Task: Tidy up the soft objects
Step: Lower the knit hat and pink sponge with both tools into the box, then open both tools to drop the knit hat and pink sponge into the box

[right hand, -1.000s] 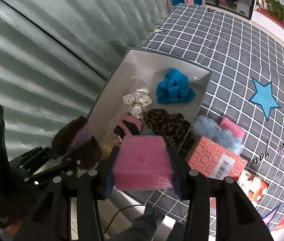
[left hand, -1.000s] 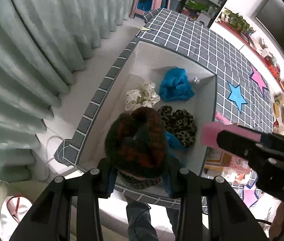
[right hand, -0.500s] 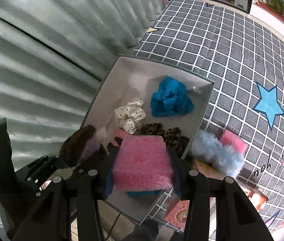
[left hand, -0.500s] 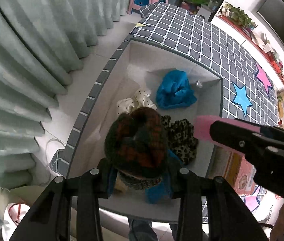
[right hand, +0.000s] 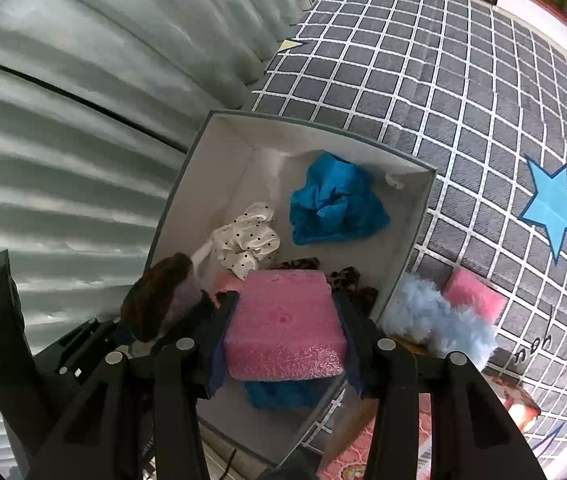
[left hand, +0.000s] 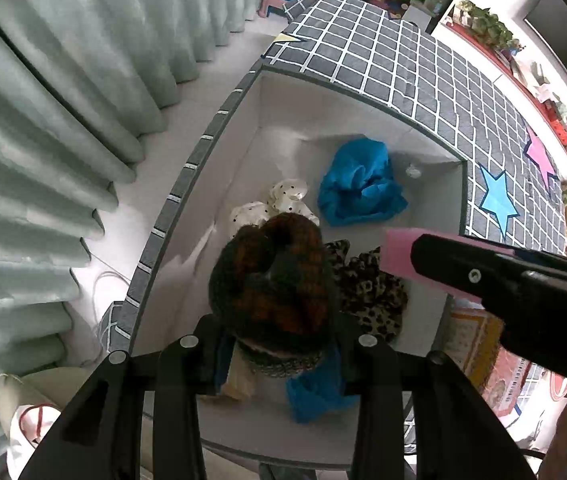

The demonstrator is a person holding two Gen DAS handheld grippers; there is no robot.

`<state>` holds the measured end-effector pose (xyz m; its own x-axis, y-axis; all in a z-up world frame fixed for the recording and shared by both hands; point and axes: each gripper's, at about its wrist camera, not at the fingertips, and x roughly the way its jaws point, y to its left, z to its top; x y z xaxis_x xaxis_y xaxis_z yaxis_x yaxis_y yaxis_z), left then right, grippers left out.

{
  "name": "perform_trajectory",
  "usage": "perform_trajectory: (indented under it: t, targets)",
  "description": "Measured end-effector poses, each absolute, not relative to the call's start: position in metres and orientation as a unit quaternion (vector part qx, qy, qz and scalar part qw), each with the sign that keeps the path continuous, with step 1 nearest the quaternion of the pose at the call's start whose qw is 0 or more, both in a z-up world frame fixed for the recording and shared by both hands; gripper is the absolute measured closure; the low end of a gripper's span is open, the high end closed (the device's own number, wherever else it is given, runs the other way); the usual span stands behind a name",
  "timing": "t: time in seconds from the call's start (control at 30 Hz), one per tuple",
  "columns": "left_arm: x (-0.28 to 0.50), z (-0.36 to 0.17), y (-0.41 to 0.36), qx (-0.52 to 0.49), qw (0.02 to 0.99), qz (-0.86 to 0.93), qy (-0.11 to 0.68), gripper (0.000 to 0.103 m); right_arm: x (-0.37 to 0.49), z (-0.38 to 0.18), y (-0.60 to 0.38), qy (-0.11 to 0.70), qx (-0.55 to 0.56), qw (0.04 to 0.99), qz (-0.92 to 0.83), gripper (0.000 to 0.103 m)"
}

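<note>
My left gripper (left hand: 279, 356) is shut on a dark red-and-black knit scrunchie (left hand: 271, 280) and holds it above the white storage box (left hand: 243, 152). My right gripper (right hand: 285, 344) is shut on a pink sponge block (right hand: 283, 328), also over the box (right hand: 203, 184). In the box lie a blue cloth (right hand: 335, 200), a white dotted scrunchie (right hand: 245, 240), a leopard scrunchie (left hand: 367, 288) and another blue cloth (left hand: 315, 392). The right gripper with the sponge (left hand: 397, 252) shows at the right of the left wrist view.
The box sits on a grey grid-patterned mat (right hand: 443, 72) with star shapes. Beside the box lie a fluffy light-blue item (right hand: 439, 320), a second pink sponge (right hand: 475, 296) and patterned packets (right hand: 359, 440). Pale curtains (left hand: 63, 140) hang on the left.
Both grippers have moved forward over the box with their loads, so the box now lies right under them. Both stay shut.
</note>
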<state>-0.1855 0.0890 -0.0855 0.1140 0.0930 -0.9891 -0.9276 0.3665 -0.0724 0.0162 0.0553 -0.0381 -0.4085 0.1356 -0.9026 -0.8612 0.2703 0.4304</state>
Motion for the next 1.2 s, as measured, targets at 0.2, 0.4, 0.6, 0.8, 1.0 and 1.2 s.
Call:
perform_trajectory:
  t: [0.2,0.4,0.6,0.8,1.0,1.2]
  targets:
    - [-0.185,-0.094,0.092,-0.402,0.625,0.403,0.534,0.062,0.015,-0.048,0.06,0.655,-0.284,0.455,0.532,0.055]
    - [-0.184,-0.096,0.093,-0.407,0.624,0.402,0.533,0.059,0.016,-0.052,0.063,0.661,-0.279,0.452,0.531,0.055]
    - [-0.182,-0.093,0.092,-0.412,0.628,0.397,0.528,0.031,0.022,-0.051,0.062,0.684,-0.249,0.434,0.53,0.039]
    - [-0.18,-0.09,0.093,-0.423,0.626,0.398,0.52,0.008,0.037,-0.041,0.06,0.685,-0.233,0.44,0.533,0.027]
    - [-0.178,-0.088,0.094,-0.443,0.62,0.397,0.512,0.0,0.071,-0.028,0.048,0.688,-0.215,0.455,0.524,0.01]
    - [-0.167,-0.079,0.092,-0.447,0.627,0.391,0.505,0.0,0.127,-0.022,0.026,0.691,-0.194,0.487,0.498,0.01]
